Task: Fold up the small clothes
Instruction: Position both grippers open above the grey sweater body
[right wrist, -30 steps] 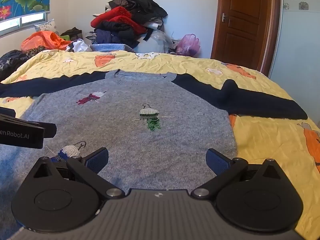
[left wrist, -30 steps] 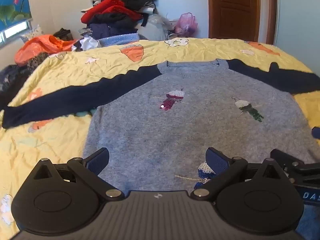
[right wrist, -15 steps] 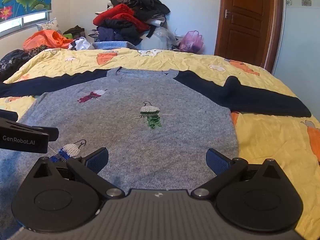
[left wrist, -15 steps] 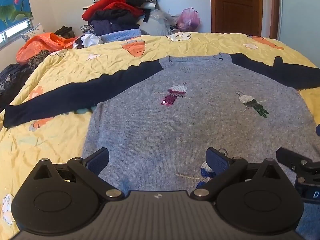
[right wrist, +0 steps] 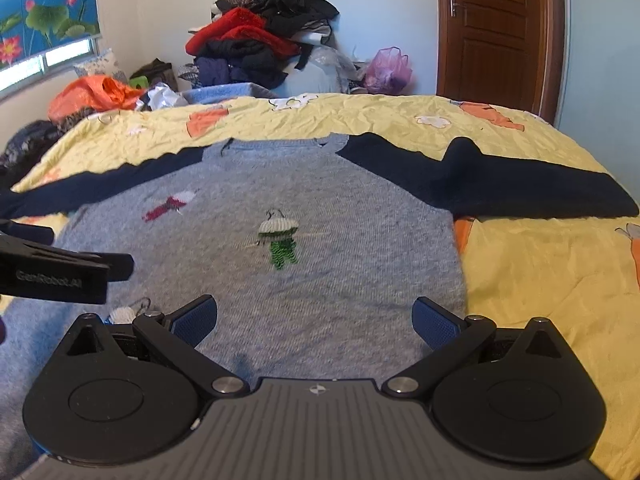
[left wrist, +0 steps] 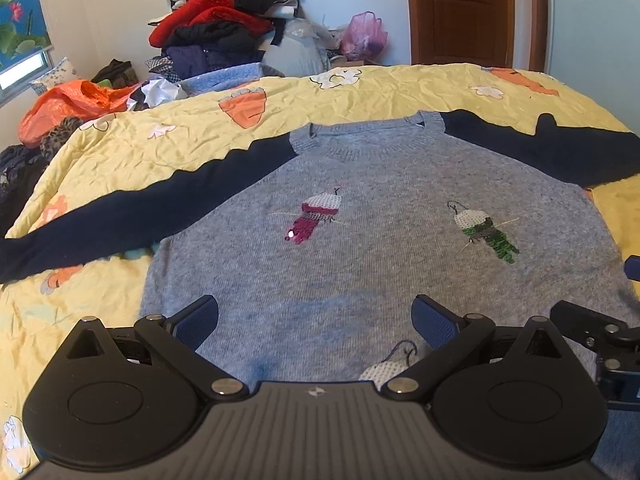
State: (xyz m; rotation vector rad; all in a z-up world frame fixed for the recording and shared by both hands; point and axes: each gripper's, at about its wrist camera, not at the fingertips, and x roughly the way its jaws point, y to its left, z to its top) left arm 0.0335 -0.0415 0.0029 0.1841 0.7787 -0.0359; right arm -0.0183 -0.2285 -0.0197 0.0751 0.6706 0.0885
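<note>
Bedroom: a bed under a crinkled yellow quilt [left wrist: 360, 92] printed with orange carrots and white flowers; pale walls, a panelled brown wooden door [right wrist: 496, 28] at 1 o'clock.

Left gripper [left wrist: 315, 317]: jaws spread wide, nothing between them; blue ribbed pads [left wrist: 198, 318] on black linkage arms hover over the lower hem area of the sweater [left wrist: 380, 264]. Right gripper [right wrist: 315, 317]: likewise spread, empty, over the same hem region, nearer the garment's right side edge. In the right wrist view the left gripper's black body enters at 9 o'clock.

The sweater lies flat, front up, on the quilt: grey fine-knit body, ribbed round neckline at 12 o'clock, navy sleeves [right wrist: 500, 184] stretched out toward 9 and 3 o'clock. Small embroidered figures on the chest, one magenta [left wrist: 316, 218], one green [left wrist: 486, 230].

Beyond the bed at 11 o'clock, a heaped pile of clothes [left wrist: 224, 28], red and black, soft and irregular; a crumpled orange bag [left wrist: 76, 104] at 10 o'clock; a pink plastic bag [right wrist: 388, 66] beside the door.
</note>
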